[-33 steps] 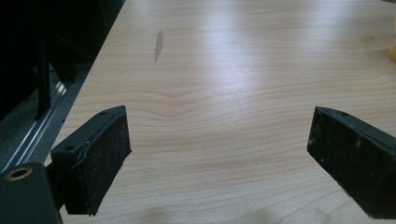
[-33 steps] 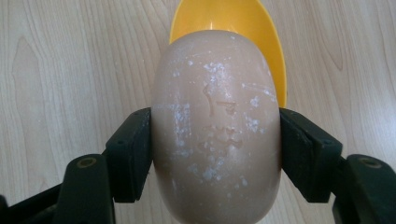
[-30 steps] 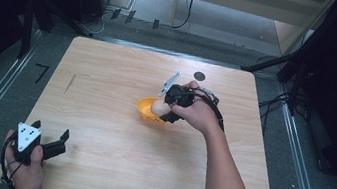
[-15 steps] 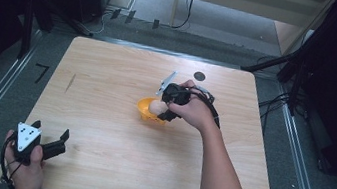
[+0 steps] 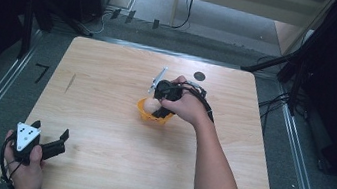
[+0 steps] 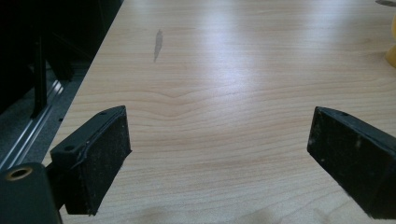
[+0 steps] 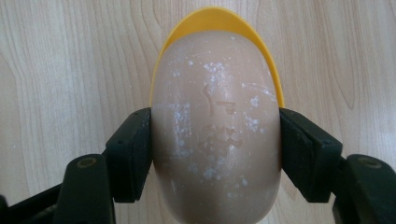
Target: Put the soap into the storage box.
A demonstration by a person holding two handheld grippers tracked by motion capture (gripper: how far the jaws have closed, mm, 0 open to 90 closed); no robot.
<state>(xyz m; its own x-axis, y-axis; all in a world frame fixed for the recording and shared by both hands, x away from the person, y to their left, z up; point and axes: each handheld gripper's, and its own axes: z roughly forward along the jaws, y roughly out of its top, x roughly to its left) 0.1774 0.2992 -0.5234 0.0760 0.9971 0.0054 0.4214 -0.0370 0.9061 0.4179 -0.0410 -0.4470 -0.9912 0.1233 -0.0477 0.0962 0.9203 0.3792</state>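
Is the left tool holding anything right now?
No, the left tool has its jaws wide apart with just bare light wooden table between them.

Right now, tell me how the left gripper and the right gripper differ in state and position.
The left gripper has its jaws wide apart with nothing between them; the right gripper is shut on a pale egg-shaped object. The left gripper sits near the table's front left corner; the right gripper is over the yellow bowl near the middle. Both are hand-held, with black jaws.
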